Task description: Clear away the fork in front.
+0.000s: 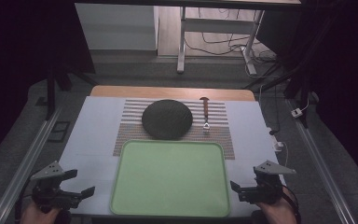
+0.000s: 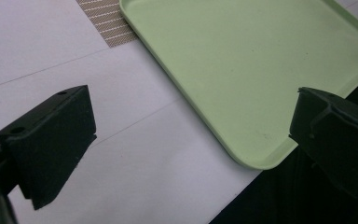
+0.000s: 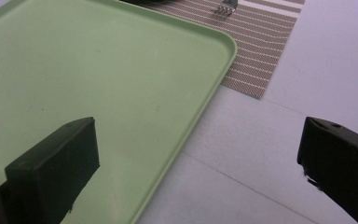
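Both grippers (image 1: 79,183) (image 1: 237,188) agape beside bare green tray (image 1: 121,196); nothing gripped.

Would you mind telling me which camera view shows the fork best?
The high view: the whole fork lies on the striped mat, right of the dark round plate. The right gripper view catches just its prongs at the top edge.

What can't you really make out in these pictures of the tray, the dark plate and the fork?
- Fork: small and dim in the high view; in the right gripper view the top edge cuts it off, leaving its tines.
- Dark plate: too dim in the high view to tell flat from domed.
- Green tray: its near corner is hidden behind the right-hand jaw in the left gripper view.
- Striped mat: partly covered by plate and tray.
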A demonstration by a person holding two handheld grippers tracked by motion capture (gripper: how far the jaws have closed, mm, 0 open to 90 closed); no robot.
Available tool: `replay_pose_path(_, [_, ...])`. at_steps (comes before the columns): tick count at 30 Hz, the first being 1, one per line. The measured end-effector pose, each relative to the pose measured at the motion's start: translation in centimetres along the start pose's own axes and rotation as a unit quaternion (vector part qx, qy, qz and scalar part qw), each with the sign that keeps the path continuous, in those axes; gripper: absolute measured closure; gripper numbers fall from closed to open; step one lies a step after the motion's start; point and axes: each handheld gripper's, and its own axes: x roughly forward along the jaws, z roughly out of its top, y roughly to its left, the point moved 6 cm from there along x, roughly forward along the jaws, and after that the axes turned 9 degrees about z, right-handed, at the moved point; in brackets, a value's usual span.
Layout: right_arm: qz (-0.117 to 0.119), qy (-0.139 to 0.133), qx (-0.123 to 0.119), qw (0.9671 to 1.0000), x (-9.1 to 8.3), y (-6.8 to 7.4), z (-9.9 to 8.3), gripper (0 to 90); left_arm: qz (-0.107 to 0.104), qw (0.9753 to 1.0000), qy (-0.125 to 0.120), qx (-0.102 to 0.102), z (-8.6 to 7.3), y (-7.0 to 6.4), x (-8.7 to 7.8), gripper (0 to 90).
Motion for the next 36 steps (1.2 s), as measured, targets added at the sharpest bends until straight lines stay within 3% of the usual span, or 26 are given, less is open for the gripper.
replay_pose_path(7, [0.014, 0.002, -0.019, 0.9997, 0.5, 0.1, 0.5, 0.0, 0.000, 1.0000, 0.001, -0.002, 0.0, 0.0, 0.0, 0.3])
replay_pose_path(19, [0.052, 0.002, -0.012, 0.9986, 2.0, 0.5, 1.8, 0.0, 0.000, 1.0000, 0.003, -0.005, 0.0, 0.1, 0.1, 0.4])
replay_pose_path(26, [0.055, 0.005, -0.018, 0.9983, 2.7, 0.6, 2.4, 0.0, 0.000, 1.0000, 0.003, -0.005, 0.0, 0.0, 0.1, 0.4])
replay_pose_path(36, [0.040, 0.015, -0.026, 0.9987, 4.3, 0.2, 3.7, 0.0, 0.001, 1.0000, 0.002, -0.005, 0.0, 0.0, 0.1, 0.4])
